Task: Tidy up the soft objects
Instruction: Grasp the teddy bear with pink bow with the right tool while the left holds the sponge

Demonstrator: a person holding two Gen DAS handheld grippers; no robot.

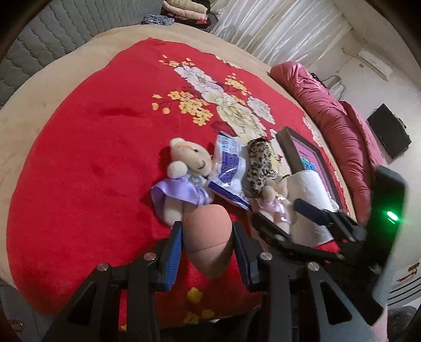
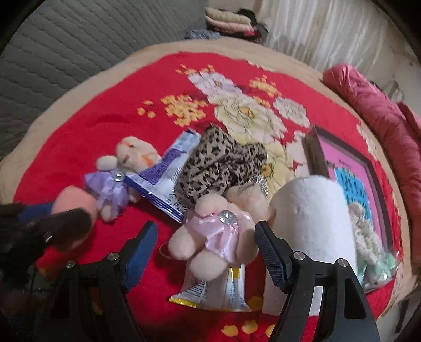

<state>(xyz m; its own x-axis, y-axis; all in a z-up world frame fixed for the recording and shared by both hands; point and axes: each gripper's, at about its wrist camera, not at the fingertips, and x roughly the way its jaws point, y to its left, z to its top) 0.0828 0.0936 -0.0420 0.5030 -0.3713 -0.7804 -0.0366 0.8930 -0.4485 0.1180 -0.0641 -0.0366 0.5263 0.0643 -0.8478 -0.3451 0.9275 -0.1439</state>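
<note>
My left gripper (image 1: 206,234) is shut on a peach sponge (image 1: 208,242) and holds it just above the red blanket. The sponge also shows in the right wrist view (image 2: 75,207). A bear in a purple dress (image 1: 184,179) lies beyond it. My right gripper (image 2: 206,229) is open, its fingers on either side of a bear in a pink dress (image 2: 218,236). A leopard-print cloth (image 2: 221,165) and a blue-white packet (image 2: 163,176) lie between the bears.
A white paper roll (image 2: 313,218) stands right of the pink bear. A framed pink picture (image 2: 350,179) lies behind it. A yellow-white packet (image 2: 218,292) lies under the pink bear. A crimson quilt (image 1: 331,115) lines the right edge. Folded clothes (image 1: 184,10) sit far back.
</note>
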